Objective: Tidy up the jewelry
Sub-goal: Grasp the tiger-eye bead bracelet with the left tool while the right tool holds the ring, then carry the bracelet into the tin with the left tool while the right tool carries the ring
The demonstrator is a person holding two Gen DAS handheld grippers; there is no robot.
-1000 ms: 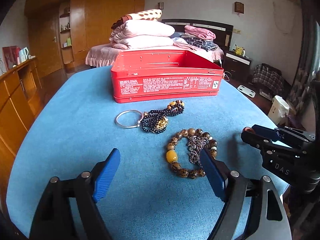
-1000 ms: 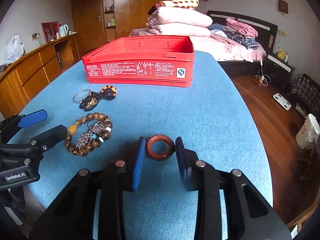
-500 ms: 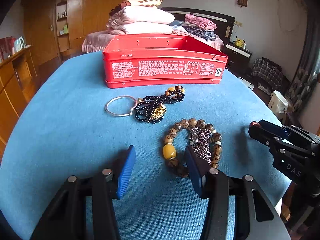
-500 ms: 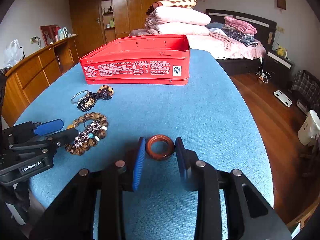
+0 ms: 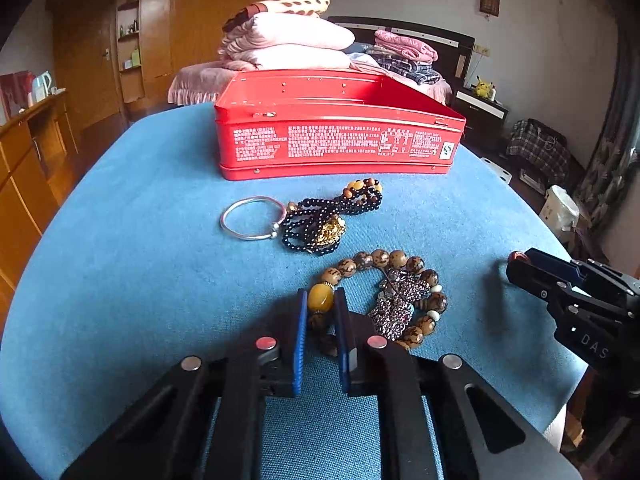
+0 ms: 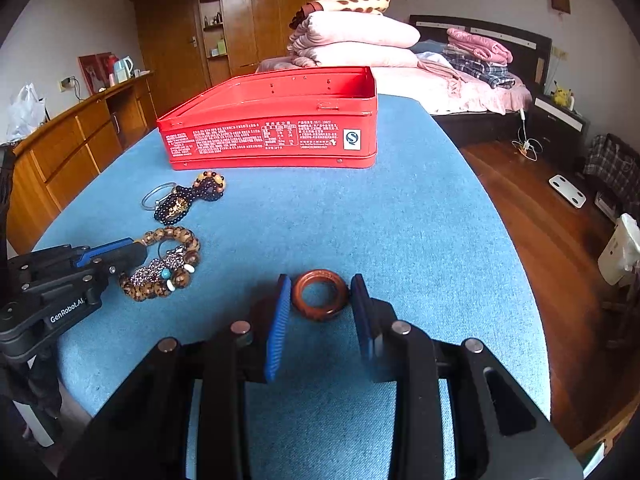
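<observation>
My left gripper [image 5: 320, 312] is shut on the brown bead bracelet [image 5: 384, 264], its blue pads pinching the yellow bead on the blue tablecloth. A sparkly dark chain [image 5: 394, 304] lies inside that bracelet. A silver bangle [image 5: 252, 218] and a black bead string with a gold charm [image 5: 332, 216] lie further on. The open red tin box [image 5: 340, 136] stands behind them. My right gripper [image 6: 320, 304] is shut on a brown wooden ring [image 6: 320, 294] resting on the cloth. The bracelet [image 6: 168, 264] and box [image 6: 276, 128] also show in the right wrist view.
The round table's blue cloth [image 6: 400, 216] drops off to the wooden floor [image 6: 560, 216] on the right. A wooden sideboard [image 6: 60, 152] stands left. A bed with folded bedding [image 6: 352, 40] lies behind the box. The right gripper's body [image 5: 576, 300] sits near the table's right edge.
My left gripper moved forward over the bracelet and closed from wide open onto its yellow bead. My right gripper stayed around the wooden ring.
</observation>
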